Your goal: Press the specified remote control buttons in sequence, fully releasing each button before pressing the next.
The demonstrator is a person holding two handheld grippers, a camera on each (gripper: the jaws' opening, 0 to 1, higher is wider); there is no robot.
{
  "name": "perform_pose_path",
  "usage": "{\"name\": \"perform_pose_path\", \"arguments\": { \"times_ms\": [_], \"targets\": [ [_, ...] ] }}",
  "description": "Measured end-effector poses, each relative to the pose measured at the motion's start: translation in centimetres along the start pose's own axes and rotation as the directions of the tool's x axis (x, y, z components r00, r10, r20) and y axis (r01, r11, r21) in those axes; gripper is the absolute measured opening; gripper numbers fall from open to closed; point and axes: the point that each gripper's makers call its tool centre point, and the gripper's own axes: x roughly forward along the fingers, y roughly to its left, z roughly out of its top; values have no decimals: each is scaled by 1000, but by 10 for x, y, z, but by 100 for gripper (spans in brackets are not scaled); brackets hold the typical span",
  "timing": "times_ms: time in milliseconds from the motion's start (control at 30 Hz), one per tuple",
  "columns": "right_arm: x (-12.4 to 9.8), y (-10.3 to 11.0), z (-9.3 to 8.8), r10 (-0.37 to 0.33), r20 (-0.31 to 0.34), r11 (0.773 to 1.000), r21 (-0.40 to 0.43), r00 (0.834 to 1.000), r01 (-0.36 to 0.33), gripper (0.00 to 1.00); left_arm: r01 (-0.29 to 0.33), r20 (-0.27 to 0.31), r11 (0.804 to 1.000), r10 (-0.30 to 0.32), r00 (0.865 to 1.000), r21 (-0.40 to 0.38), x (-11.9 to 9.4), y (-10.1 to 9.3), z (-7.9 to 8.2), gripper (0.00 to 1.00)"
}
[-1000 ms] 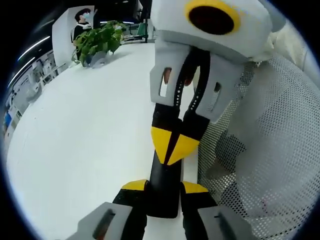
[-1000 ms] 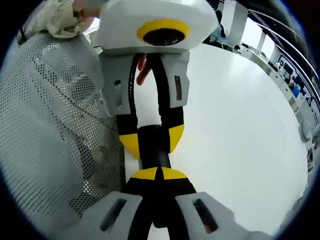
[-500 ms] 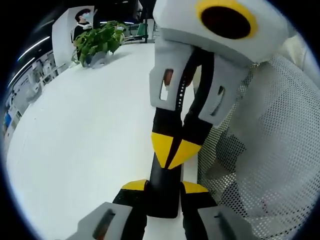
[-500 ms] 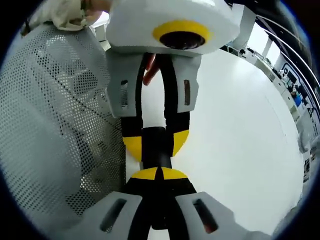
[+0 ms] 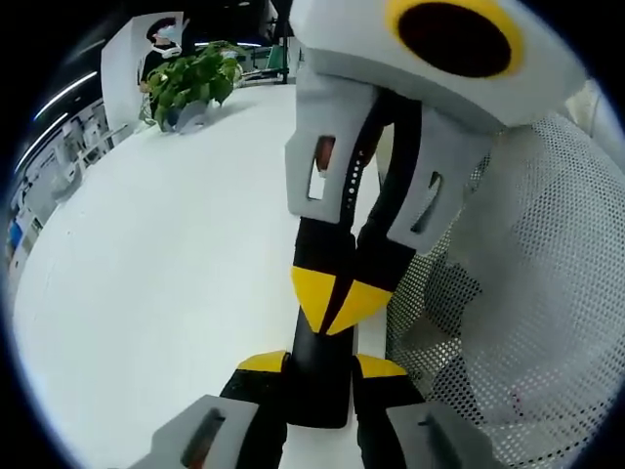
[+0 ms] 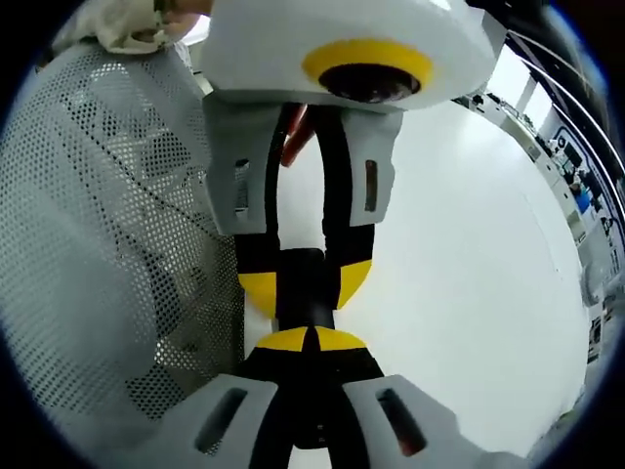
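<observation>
Widest of all, a white bench, bare and bright, running off to a far edge. Seen again on the right of the right gripper view.

Next in size, a white mesh chair back, close beside the bench edge and crowding one whole side of each view; on the left in the right gripper view. A bit of pale cloth draped over its top.

Then the two tongs, nose to nose over the bench edge. Left tongs part open, yellow-tipped jaws clamped on either side of a slim black remote. Gripped near one end, its length pointing away along the jaws. Same grip from the other side in the right gripper view, with a fingertip of the holding hand showing between the grey arms.

Right tongs closed, the two yellow tips meeting in a point with nothing between them. Point set down on the remote's upper face, between the left jaws. Appears to touch, though actual contact cannot be told for sure. Button under the tip hidden.

Far off, a leafy potted plant on the bench's back edge. Behind it a white poster with a figure. Any print on it too small to read.
</observation>
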Motion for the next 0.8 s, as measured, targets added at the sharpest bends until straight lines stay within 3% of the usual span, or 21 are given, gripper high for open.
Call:
{"name": "perform_pose_path", "arguments": {
  "times_ms": [67, 300, 367, 467, 533, 733, 800],
  "targets": [
    [0, -1, 0, -3, -4, 999, 34, 1000, 3, 0, 0, 0, 1000, 0, 1000, -1, 0, 0, 0, 25],
    [1, 0, 1, 0, -43, 1000, 21, 999, 1, 0, 1, 2, 1000, -1, 1000, -10, -1, 0, 0, 25],
    [1, 1, 0, -11, -58, 1000, 2, 998, 11, 0, 10, 20, 999, -9, 1000, -53, -1, 0, 1, 25],
    [0, 1, -1, -29, -26, 1000, 0, 999, 29, 0, 31, 60, 991, -23, 998, -132, -4, 1, 2, 25],
    [0, -1, -1, -19, -21, 1000, 12, 1000, 19, 0, 31, 62, 992, -24, 998, -123, -3, 2, 0, 25],
    [2, -3, 0, 28, -98, 998, 65, 995, -22, 0, 42, 91, 990, -30, 995, -133, -4, 3, 1, 25],
    [2, -3, 0, 37, -122, 997, 67, 992, -29, 0, 60, 133, 981, -36, 991, -183, -4, 3, 3, 25]
  ]
}}
